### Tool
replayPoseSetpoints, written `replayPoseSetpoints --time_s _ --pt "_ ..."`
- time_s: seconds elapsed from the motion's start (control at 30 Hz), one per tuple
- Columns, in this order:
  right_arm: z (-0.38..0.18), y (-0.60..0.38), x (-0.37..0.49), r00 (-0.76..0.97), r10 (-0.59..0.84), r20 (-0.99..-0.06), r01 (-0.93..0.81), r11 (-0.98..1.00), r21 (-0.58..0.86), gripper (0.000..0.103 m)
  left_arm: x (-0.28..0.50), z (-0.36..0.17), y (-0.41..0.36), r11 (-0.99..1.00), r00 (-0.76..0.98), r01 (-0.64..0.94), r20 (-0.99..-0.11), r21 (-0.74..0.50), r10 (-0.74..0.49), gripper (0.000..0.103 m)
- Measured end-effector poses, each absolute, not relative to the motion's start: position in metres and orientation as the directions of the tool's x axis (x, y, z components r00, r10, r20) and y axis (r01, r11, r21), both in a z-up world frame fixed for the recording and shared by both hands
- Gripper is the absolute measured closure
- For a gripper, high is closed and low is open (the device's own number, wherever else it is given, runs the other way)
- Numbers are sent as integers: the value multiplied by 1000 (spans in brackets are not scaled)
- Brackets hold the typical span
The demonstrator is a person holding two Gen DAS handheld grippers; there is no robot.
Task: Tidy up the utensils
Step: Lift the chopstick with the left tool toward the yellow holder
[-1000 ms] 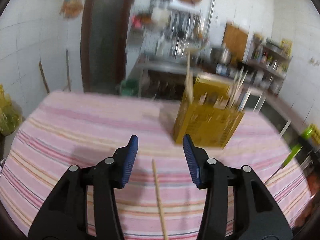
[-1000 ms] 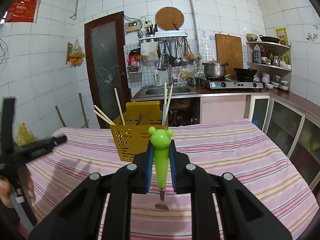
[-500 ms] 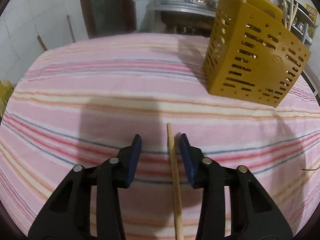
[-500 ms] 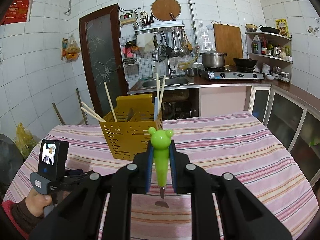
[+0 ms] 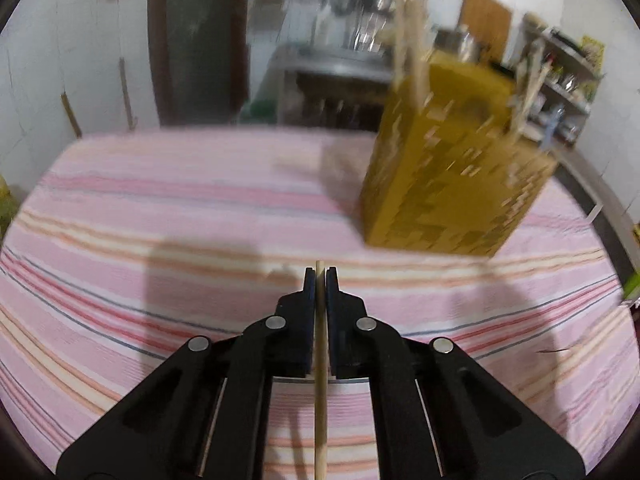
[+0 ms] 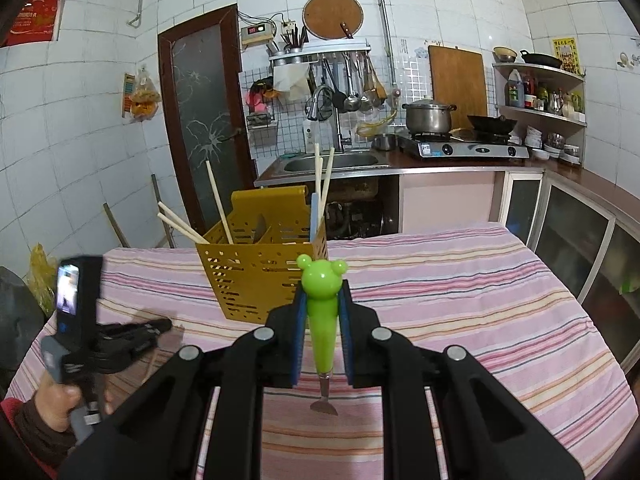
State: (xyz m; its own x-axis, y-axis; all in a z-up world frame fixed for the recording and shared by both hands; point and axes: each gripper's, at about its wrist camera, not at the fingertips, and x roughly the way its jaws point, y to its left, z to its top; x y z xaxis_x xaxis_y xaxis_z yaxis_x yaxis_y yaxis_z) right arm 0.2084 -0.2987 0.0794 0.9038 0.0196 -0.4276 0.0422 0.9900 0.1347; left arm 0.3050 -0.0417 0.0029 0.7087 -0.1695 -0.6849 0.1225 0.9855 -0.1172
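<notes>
Left gripper (image 5: pixel 320 276) — jaws just closed, clamping a wooden chopstick (image 5: pixel 320 408) | right gripper (image 6: pixel 322 292) — nearly closed, pinching a green frog-handled utensil (image 6: pixel 322 312) upright | yellow utensil holder (image 6: pixel 260 276) — ahead of both, on striped tablecloth (image 5: pixel 168 216).

Yellow slotted plastic utensil basket (image 5: pixel 452 168) motion-blurred in left wrist view. Thin wooden chopstick (image 5: pixel 320 392) cut off by bottom edge. Green frog-headed utensil (image 6: pixel 322 312): working end partly hidden, type unclear.
</notes>
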Motion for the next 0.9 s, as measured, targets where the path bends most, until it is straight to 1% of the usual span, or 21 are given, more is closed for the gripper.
replayPoseSetpoints --time_s 0.13,0.2,0.37,0.5,0.57,0.8,0.9 --pt "78 -292 210 903 26 -429 34 991 132 87 274 40 -44 980 798 156 -569 -124 -199 99" --pt "78 -289 210 902 31 -430 27 991 130 87 259 59 -46 979 844 173 -495 -112 -206 99" --pt "77 -285 207 900 33 -435 22 992 121 87 231 81 -46 977 898 191 -385 -97 -214 99" --pt "76 -283 205 896 29 -443 26 993 116 87 222 89 -46 975 914 201 -339 -95 -222 99" --pt "77 -281 203 895 25 -446 28 993 112 87 215 90 -47 977 928 199 -307 -74 -212 99" --pt "79 -274 199 894 17 -448 32 994 101 87 197 93 -44 978 939 203 -274 -46 -208 99" --pt "82 -272 196 901 12 -434 35 995 98 87 190 96 -43 978 945 204 -251 -47 -209 99"
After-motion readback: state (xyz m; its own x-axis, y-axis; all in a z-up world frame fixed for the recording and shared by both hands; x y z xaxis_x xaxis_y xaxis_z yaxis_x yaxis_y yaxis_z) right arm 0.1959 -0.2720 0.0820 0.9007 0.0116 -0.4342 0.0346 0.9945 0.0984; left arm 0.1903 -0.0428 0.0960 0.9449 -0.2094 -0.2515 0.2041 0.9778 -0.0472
